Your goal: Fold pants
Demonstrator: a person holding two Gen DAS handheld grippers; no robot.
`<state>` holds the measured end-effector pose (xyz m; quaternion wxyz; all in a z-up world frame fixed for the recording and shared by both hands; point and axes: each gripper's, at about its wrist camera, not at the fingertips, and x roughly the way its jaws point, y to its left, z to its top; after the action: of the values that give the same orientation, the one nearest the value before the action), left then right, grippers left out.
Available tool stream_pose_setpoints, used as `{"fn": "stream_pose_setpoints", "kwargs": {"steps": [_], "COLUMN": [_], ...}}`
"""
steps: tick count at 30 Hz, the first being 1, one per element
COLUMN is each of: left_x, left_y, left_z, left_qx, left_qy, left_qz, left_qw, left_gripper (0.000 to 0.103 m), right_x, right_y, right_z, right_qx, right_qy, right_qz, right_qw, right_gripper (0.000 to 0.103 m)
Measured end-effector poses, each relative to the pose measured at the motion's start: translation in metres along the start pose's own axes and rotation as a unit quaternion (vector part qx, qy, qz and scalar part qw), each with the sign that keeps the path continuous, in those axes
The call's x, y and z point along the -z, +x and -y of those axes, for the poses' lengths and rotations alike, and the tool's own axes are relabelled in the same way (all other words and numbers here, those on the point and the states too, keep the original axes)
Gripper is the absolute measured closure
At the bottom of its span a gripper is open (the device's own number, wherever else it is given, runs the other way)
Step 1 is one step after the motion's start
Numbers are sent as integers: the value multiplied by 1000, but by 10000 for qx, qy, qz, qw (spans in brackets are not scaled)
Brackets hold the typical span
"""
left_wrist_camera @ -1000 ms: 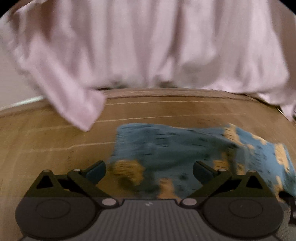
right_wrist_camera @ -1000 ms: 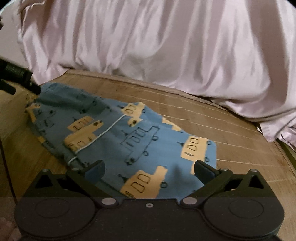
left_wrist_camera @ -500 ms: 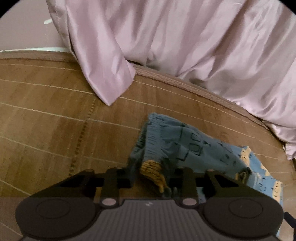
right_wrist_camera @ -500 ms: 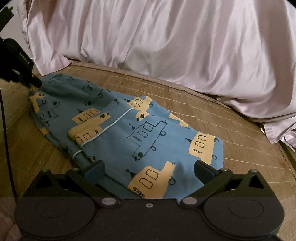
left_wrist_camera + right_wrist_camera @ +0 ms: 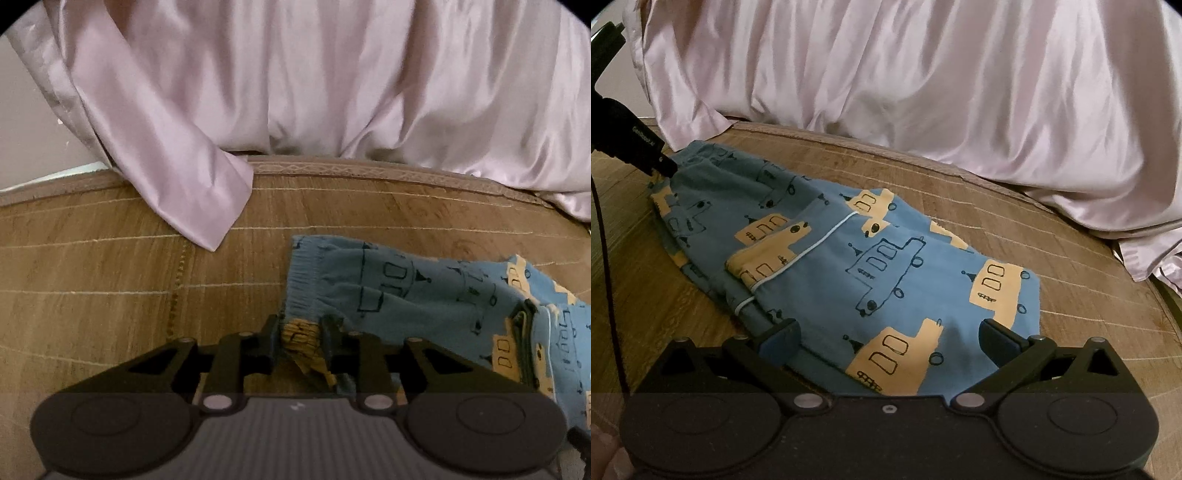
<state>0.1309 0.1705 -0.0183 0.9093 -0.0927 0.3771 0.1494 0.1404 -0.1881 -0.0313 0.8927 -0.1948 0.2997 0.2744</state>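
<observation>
The pants (image 5: 849,251), blue with yellow vehicle shapes and dark line drawings, lie folded into a compact bundle on a woven brown mat (image 5: 1052,258) and fill the middle of the right wrist view, running from the upper left toward the lower right of that frame. A thin white piping line curves across their top layer. In the left wrist view the pants (image 5: 406,295) sit in the lower right of the frame, with a ribbed hem edge facing left. The left tool (image 5: 301,338) grasps a bunched corner of the fabric with a yellow patch, low in the centre of that frame; its two dark fingers (image 5: 271,338) stand close together on either side of the cloth, and the jaws are opening slightly while the fabric is pressed between them. From the right wrist view the same left tool (image 5: 665,168) shows as a dark tip meeting the pants at their far upper-left corner. The right tool (image 5: 888,338) is released, its jaws spread wide over the near edge of the bundle at the bottom of the frame, with the fabric lying below and between them and no pinch visible. A pale pink satin sheet (image 5: 332,81) hangs in folds across the top of both views, one corner of it draping onto the mat at the upper left of the left wrist view.
</observation>
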Motion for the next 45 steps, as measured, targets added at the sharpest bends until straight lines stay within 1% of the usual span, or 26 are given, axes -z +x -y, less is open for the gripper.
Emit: {"fn": "stream_pose_setpoints", "kwargs": {"steps": [2, 4, 7, 11, 15, 17, 20, 22, 23, 24, 25, 28, 29, 30, 32, 35, 37, 39, 41, 42, 43, 44, 45], "left_x": [0, 0, 0, 0, 1, 0, -2, -2, -2, -2, -2, -1, 0, 1, 4, 12, 19, 26, 30, 30, 28, 26, 25], "left_y": [0, 0, 2, 6, 11, 13, 14, 14, 14, 14, 15, 12, 9, 7, 3, 0, 0, 0, 2, 3, 4, 6, 6], "left_z": [-1, -3, -5, -5, -9, -10, -9, -9, -9, -7, -5, 6, 10, 16, 30, 51, 65, 76, 83, 83, 80, 77, 74], "left_qx": [-18, 9, 3, -60, -32, -40, -24, -13, -3, 37, 82, -134, -206, -297, -505, -843, -1059, -1178, -1345, -1357, -1349, -1332, -1320], "left_qy": [50, -52, -113, -140, -269, -250, -259, -297, -289, -254, -205, 78, 209, 418, 914, 1520, 1936, 2310, 2525, 2498, 2413, 2304, 2217], "left_qz": [-37, -80, -133, -212, -305, -331, -396, -401, -396, -389, -386, -275, -221, -148, -4, 198, 330, 398, 412, 382, 338, 273, 228], "left_qw": [10000, 10000, 9998, 9997, 9992, 9991, 9989, 9988, 9988, 9989, 9990, 9995, 9993, 9986, 9945, 9846, 9748, 9650, 9573, 9580, 9604, 9635, 9659], "left_gripper": [67, 67, 63, 50, 45, 44, 44, 47, 52, 62, 64, 69, 74, 78, 80, 80, 81, 80, 80, 79, 79, 76, 71], "right_x": [0, -1, -2, -3, -4, -4, -5, -5, -5, -5, -4, -4, -4, -4, -4, -3, -3, -3, -3, -3, -3, -3, -3], "right_y": [-1, -1, -2, -4, -4, -4, -4, -4, -4, -4, -4, -5, -5, -5, -5, -4, -4, -4, -3, -3, -3, -3, -3], "right_z": [1, 1, 2, 2, 2, 2, 2, 2, 2, 2, 3, 4, 4, 4, 4, 3, 2, 3, 3, 2, 2, 3, 2], "right_qx": [1, 1, -5, -2, -19, -20, -27, -26, -24, -21, -19, -17, -17, -21, -26, -25, -29, -31, -28, -25, -27, -29, -31], "right_qy": [-1, 14, 36, 55, 83, 91, 106, 112, 114, 119, 122, 137, 145, 150, 150, 132, 134, 144, 154, 159, 160, 156, 154], "right_qz": [8, 17, 37, 68, 79, 83, 87, 87, 85, 86, 87, 96, 97, 96, 88, 68, 62, 57, 51, 49, 49, 48, 43], "right_qw": [10000, 10000, 10000, 10000, 9999, 9999, 9999, 9999, 9999, 9999, 9999, 9999, 9998, 9998, 9998, 9999, 9999, 9999, 9999, 9999, 9999, 9999, 9999], "right_gripper": [1, 1, 1, 1, 1, 1, 1, 1, 1, 1, 1, 1, 1, 1, 1, 1, 1, 1, 1, 1, 1, 1, 1]}}
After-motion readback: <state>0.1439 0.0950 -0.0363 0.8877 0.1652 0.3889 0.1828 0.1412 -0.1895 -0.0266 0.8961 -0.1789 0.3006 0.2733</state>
